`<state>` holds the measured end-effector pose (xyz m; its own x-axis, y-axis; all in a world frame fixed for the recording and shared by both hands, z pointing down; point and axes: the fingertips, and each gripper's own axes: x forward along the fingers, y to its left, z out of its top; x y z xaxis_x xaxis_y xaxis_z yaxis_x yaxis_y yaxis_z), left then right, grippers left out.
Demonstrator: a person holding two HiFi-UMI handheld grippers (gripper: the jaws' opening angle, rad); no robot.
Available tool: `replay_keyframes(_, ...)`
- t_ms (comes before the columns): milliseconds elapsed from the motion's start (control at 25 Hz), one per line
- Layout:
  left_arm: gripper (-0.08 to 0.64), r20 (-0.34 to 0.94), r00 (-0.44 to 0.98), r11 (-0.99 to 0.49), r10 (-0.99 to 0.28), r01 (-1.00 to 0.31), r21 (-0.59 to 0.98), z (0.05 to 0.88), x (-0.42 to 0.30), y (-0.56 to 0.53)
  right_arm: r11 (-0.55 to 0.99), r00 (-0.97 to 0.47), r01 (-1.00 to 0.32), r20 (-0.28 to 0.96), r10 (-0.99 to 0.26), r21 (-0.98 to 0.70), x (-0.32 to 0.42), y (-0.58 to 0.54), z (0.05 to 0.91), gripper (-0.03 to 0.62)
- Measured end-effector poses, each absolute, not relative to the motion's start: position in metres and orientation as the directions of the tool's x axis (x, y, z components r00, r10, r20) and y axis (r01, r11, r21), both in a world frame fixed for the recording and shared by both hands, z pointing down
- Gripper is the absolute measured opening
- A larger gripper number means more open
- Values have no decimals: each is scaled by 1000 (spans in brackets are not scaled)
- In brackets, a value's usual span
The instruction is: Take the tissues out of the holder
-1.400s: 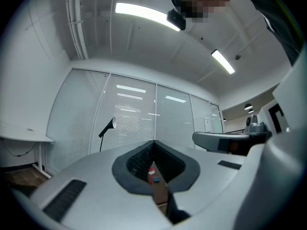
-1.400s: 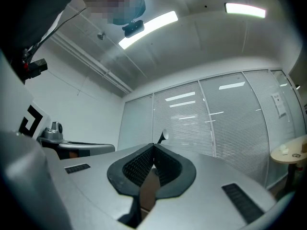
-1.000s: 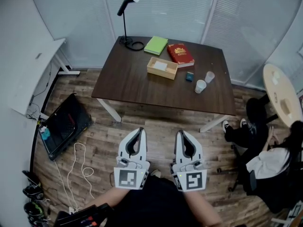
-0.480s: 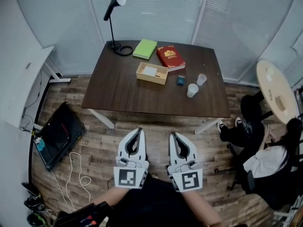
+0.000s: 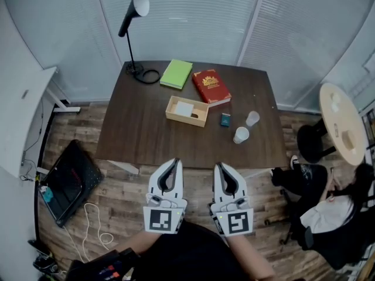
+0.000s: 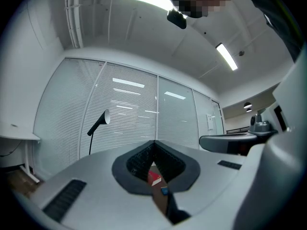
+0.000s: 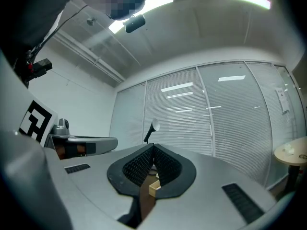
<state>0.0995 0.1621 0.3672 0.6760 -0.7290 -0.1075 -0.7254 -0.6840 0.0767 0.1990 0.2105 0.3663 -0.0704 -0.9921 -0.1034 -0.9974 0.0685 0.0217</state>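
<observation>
Tissues [image 5: 185,108], white, in wooden holder [image 5: 186,122] mid-desk [image 5: 146,133], well ahead of left claw [image 5: 175,163] and right claw [image 5: 220,165], both closed, empty; advised: close in, open one claw, pinch tissues, other claw steadying holder.

A: Colours on the desk [image 5: 146,142]?
B: Dark brown. Green book [image 5: 177,74], red book [image 5: 211,87], tan holder [image 5: 184,120], white tissues [image 5: 185,108], black lamp [image 5: 140,4].
A: Tongs?
B: Left tongs [image 5: 176,161], right tongs [image 5: 219,164]: white, with black-and-white square markers.

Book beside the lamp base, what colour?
The book is light green; the head view shows it best.
</observation>
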Motion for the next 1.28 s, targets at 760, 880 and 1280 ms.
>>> replay_keyframes(760,0,-40,697,-695,-716,-707,130,391,108,-40,-13,12,-1000,-23,-1000,20,258,-4,373,9)
replay_keyframes(880,0,-25,715,-709,-699,-688,154,394,106,-56,-17,17,-999,-8,-1000,35,251,-20,373,11)
replay_keyframes(1280,0,-39,723,-716,-690,-673,182,401,109,-93,-2,3,-999,17,-1000,53,241,-52,385,10)
